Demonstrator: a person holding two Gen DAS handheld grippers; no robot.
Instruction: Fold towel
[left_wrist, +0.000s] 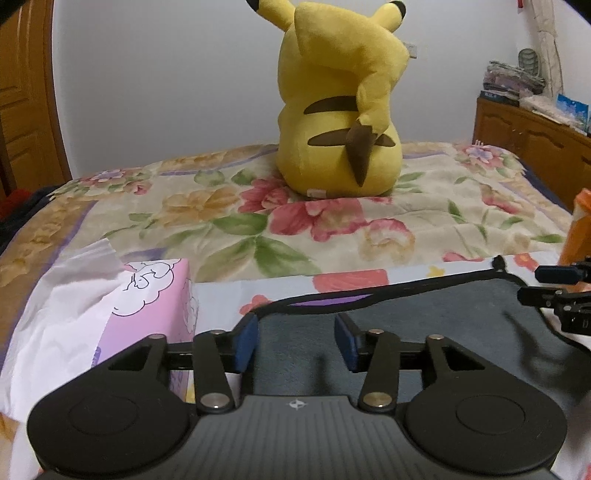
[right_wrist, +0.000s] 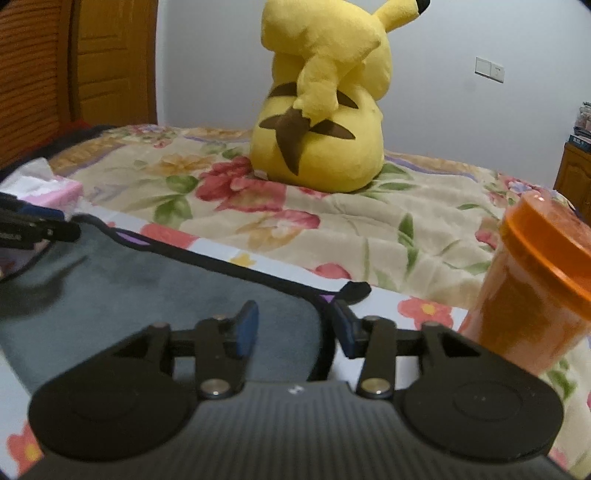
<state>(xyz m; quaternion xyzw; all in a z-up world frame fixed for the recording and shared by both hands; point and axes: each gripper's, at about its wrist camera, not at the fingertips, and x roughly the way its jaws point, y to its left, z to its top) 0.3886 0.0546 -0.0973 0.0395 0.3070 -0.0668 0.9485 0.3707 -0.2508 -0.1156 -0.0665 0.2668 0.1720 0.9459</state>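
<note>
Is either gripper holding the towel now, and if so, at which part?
Neither holds it. The left gripper and right gripper are both open above the grey towel.

We record dim, warm indoor light in both views. Soft gripper shadows fall across the grey towel (left_wrist: 424, 332), so light comes from above and behind. Fisheye bending curves the wardrobe (left_wrist: 26, 92) and corners vignette black. The orange cup (right_wrist: 532, 288) is blurred; noise grains the wall (right_wrist: 207, 55).

tissue box (left_wrist: 147, 306) left; orange jar (right_wrist: 532, 288) right
</note>
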